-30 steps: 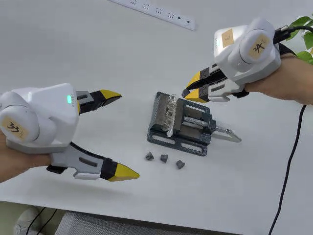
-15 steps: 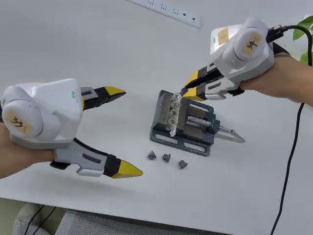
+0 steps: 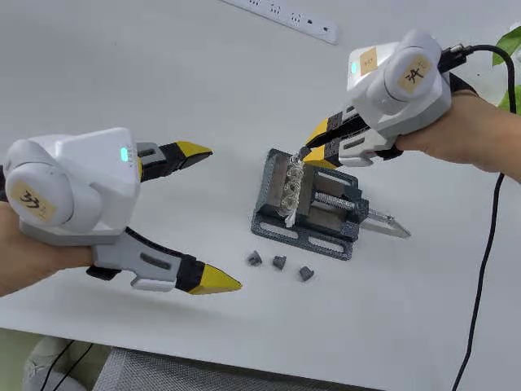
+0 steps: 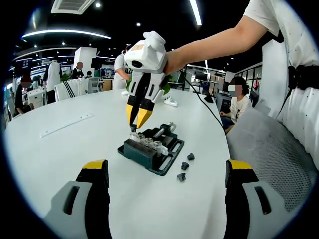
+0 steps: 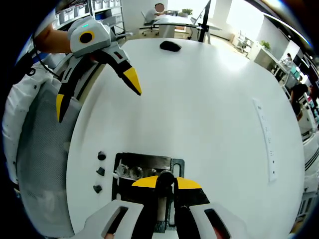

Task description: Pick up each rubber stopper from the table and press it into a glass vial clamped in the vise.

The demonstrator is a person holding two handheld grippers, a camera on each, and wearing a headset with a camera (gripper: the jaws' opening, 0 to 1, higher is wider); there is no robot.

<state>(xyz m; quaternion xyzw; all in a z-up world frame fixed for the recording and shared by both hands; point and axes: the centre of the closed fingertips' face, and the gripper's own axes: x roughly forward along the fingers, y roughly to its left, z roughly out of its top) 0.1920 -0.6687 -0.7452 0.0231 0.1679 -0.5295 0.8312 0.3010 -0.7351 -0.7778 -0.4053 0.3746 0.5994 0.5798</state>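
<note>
I've got my right gripper (image 3: 308, 155) pinched narrow on a stopper (image 5: 166, 179) at the mouth of the far vial (image 3: 297, 168) in the vise (image 3: 326, 221), so I judge the next move is a straight press down, while my left gripper (image 3: 224, 217) hangs wide open at the left and three stoppers (image 3: 279, 262) lie on the table (image 3: 163, 65) on the vise's near side.

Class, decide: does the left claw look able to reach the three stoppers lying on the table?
Probably yes: the left claw is open, and bare table lies between it and the stoppers; the vise sits beyond them.
</note>
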